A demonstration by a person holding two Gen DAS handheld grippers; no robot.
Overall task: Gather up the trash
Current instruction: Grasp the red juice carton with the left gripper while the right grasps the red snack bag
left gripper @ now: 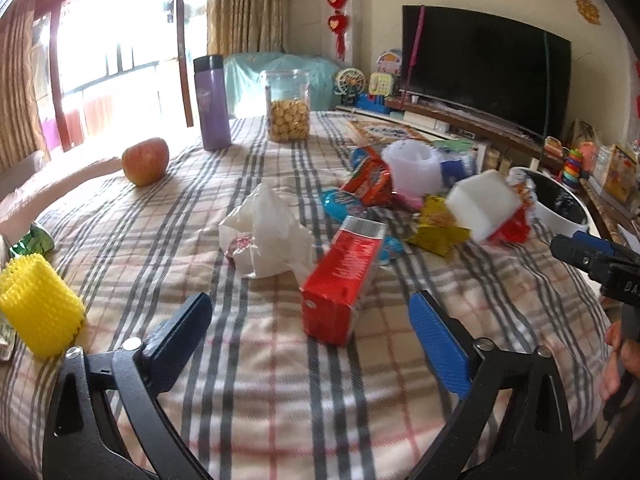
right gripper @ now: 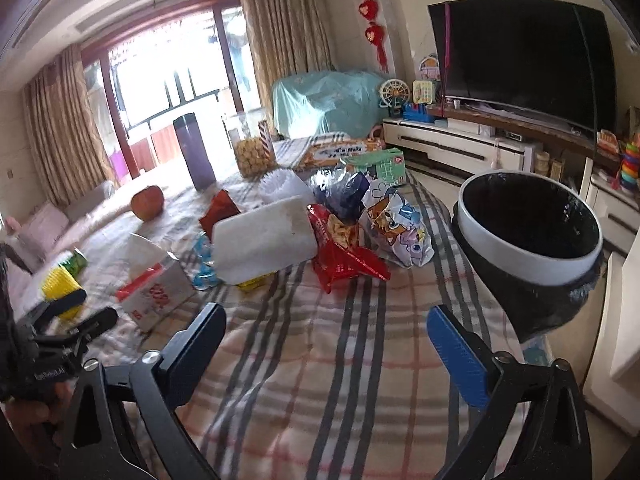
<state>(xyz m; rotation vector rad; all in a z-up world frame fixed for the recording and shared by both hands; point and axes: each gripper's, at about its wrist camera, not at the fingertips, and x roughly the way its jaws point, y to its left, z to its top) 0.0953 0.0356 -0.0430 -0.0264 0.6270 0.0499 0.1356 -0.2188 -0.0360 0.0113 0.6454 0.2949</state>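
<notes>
on the plaid tablecloth point(left gripper: 248, 380) wrappers point(right gripper: 344, 256) are still lying uncollected beside the bin point(right gripper: 528, 264); left gripper point(left gripper: 312, 320) and right gripper point(right gripper: 326, 340) are both hovering apart, empty.

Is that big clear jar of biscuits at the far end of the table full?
No, roughly half full. In the tall clear plastic jar, the round yellow biscuits fill only the lower part; the upper part looks empty.

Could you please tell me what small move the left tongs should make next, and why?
Probably ease the open left tongs forward around the red rectangular carton and close: it lies just ahead between the fingers, ungripped, nearest of the trash.
</notes>
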